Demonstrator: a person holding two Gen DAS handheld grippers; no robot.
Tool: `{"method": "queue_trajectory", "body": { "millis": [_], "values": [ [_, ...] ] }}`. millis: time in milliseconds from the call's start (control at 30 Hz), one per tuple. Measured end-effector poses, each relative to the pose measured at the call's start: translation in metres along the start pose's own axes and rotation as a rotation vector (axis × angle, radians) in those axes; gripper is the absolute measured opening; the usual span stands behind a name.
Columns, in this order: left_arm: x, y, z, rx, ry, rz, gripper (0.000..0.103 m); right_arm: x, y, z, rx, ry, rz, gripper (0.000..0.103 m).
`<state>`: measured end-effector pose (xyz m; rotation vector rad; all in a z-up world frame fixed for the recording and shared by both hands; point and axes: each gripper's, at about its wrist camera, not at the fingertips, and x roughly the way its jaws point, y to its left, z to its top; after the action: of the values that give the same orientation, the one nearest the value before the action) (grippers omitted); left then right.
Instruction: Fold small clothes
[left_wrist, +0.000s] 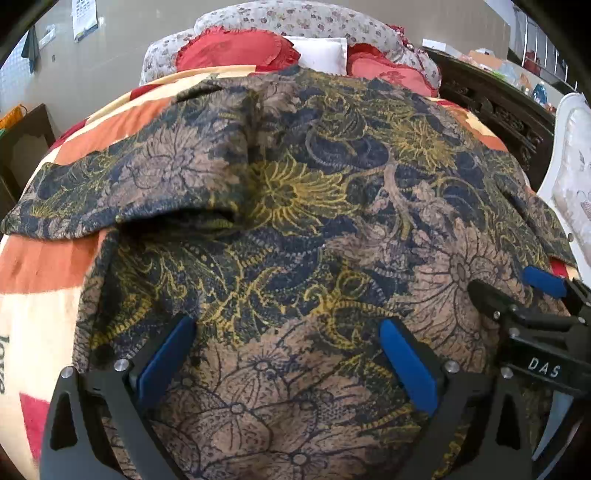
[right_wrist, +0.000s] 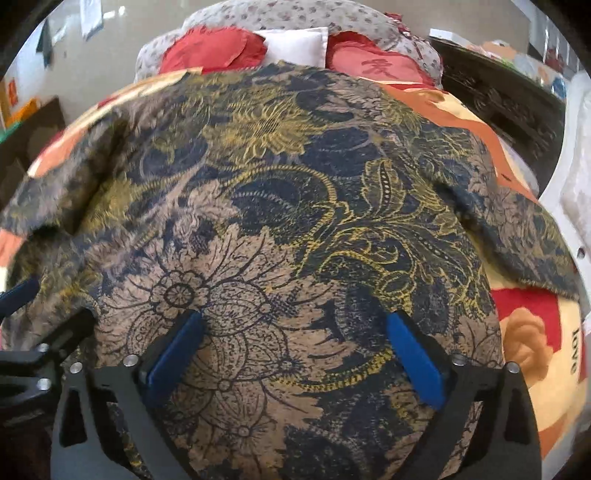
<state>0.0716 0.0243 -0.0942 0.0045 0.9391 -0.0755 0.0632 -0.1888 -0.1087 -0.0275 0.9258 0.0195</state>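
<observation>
A batik shirt (left_wrist: 295, 221) in dark blue, tan and yellow flower print lies spread on a bed, sleeves out to both sides; it also fills the right wrist view (right_wrist: 288, 206). Its left sleeve (left_wrist: 110, 199) is lifted and creased. My left gripper (left_wrist: 288, 325) is open and empty, hovering over the shirt's lower part. My right gripper (right_wrist: 295, 321) is open and empty over the lower right part, and also shows at the right edge of the left wrist view (left_wrist: 517, 291). The left gripper's body shows at the left edge of the right wrist view (right_wrist: 33, 332).
The shirt rests on an orange, cream and red blanket (left_wrist: 40, 295). Red cushions (left_wrist: 229, 48) and a white pillow (left_wrist: 321, 51) lie at the bed's head. Dark carved furniture (left_wrist: 491, 99) and a white chair (left_wrist: 572, 166) stand to the right. A dark box (left_wrist: 26, 144) stands at left.
</observation>
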Motion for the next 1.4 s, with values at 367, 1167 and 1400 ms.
{"method": "queue_trajectory", "body": {
  "millis": [367, 1167, 1400],
  "values": [
    [0.003, 0.0024, -0.002, -0.011, -0.003, -0.016, 0.103, -0.0007, -0.002, 0.0012, 0.002, 0.003, 0.004, 0.103],
    [0.0038, 0.0025, -0.0016, -0.014, 0.009, -0.023, 0.103, -0.0005, -0.0014, 0.0011, 0.002, 0.004, 0.006, 0.103],
    [0.0049, 0.0008, -0.001, -0.006, 0.004, -0.012, 0.103, -0.0006, -0.0012, 0.001, 0.002, 0.004, 0.006, 0.103]
  ]
}}
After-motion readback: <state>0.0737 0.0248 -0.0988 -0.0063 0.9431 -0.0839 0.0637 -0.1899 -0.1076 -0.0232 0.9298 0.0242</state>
